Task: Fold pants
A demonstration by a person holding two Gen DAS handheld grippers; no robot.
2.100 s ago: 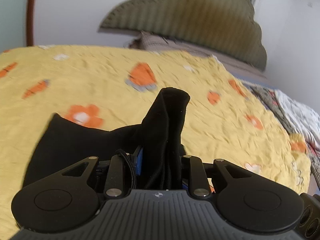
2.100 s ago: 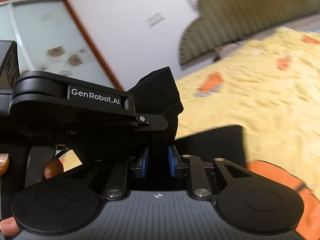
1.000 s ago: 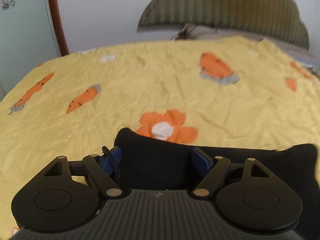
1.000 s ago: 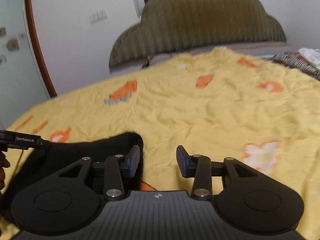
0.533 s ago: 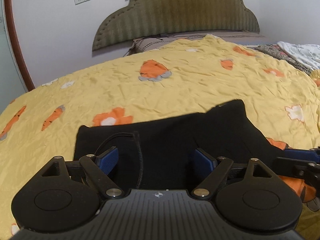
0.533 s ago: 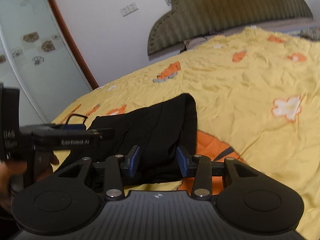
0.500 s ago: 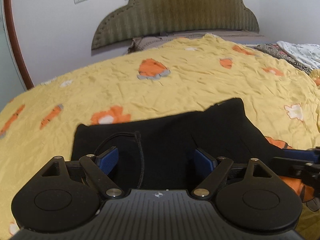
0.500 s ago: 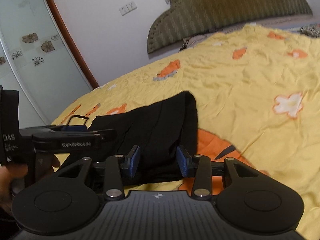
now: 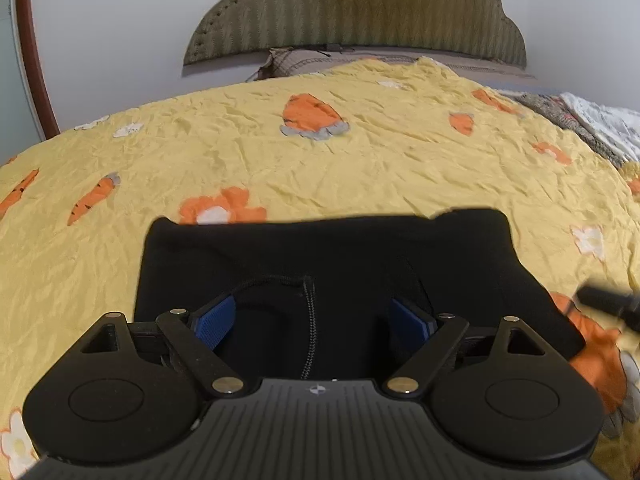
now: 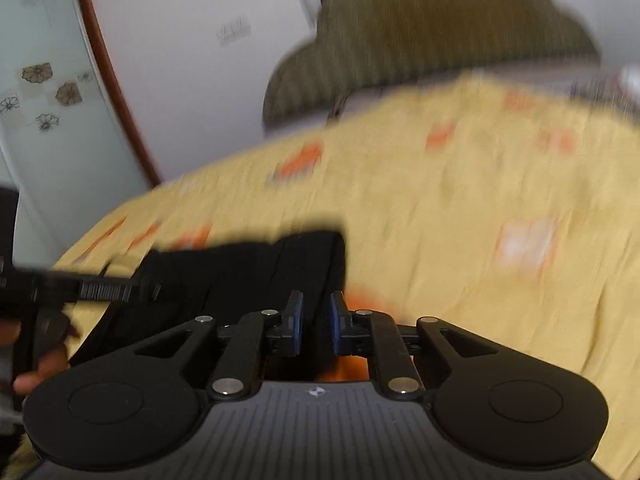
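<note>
Pretty clearly a bedroom in someone's home. There's a bed (image 9: 360, 152) covered with a wrinkled yellow sheet (image 9: 400, 168) printed with orange carrots and flowers, and a padded olive headboard (image 9: 360, 12) with a scalloped cloud shape against a plain white wall (image 9: 120, 40). A pillow (image 9: 296, 62) sits just under the headboard. On the left there's a frosted glass door (image 10: 48, 112) with flower decals and a brown wooden frame, plus a wall socket (image 10: 234, 32).

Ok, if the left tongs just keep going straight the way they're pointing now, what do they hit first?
Most likely the folded black pants: the left tongs stand open and angled down over the cloth, with the drawstring between the pads. Past the pants lies only the yellow bedspread. Depth is hard to judge.
</note>
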